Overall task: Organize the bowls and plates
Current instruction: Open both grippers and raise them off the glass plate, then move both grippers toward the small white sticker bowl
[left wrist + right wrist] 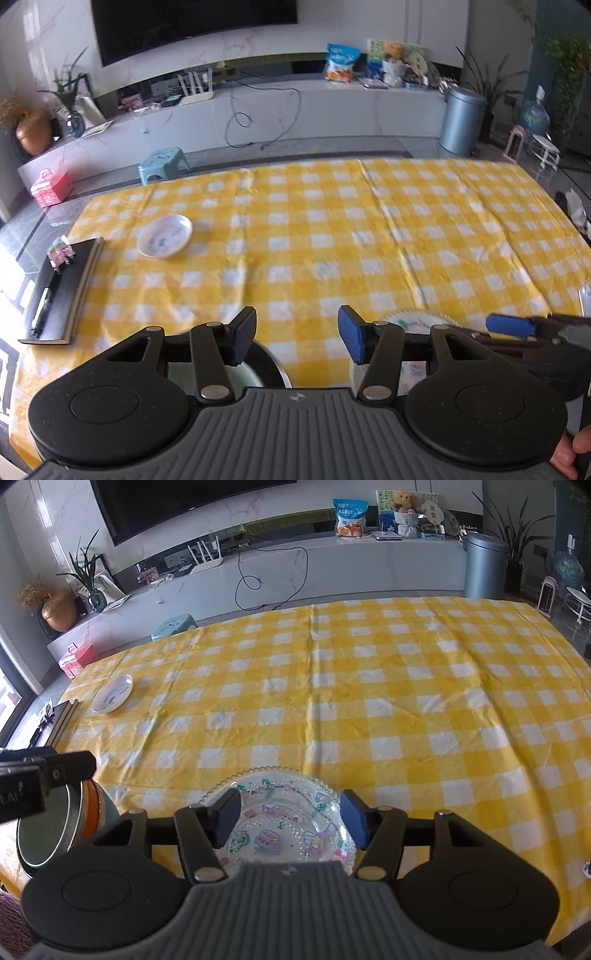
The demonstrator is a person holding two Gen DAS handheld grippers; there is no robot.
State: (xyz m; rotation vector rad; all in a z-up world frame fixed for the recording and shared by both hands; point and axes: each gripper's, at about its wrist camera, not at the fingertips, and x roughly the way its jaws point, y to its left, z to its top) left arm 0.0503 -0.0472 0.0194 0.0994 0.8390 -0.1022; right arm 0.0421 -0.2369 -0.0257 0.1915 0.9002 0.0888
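My left gripper (297, 338) is open and empty above the near table edge. Under its left finger lies a stack of bowls (267, 360) with a metal rim, mostly hidden by the gripper. My right gripper (290, 819) is also open, hovering over a clear glass plate (284, 794) with a beaded rim and colourful prints; its pads do not touch the plate. The bowl stack (51, 834) sits left of that plate, with orange and blue bowls under the metal one. A small white plate (164, 236) (112, 694) rests far left on the yellow checked tablecloth (369, 683).
A black notebook (59, 291) with a pen lies at the table's left edge. Beyond the table are a blue stool (162, 162), a red box (50, 186), a grey bin (484, 565) and a TV bench. A person's fingers (569, 450) show at lower right.
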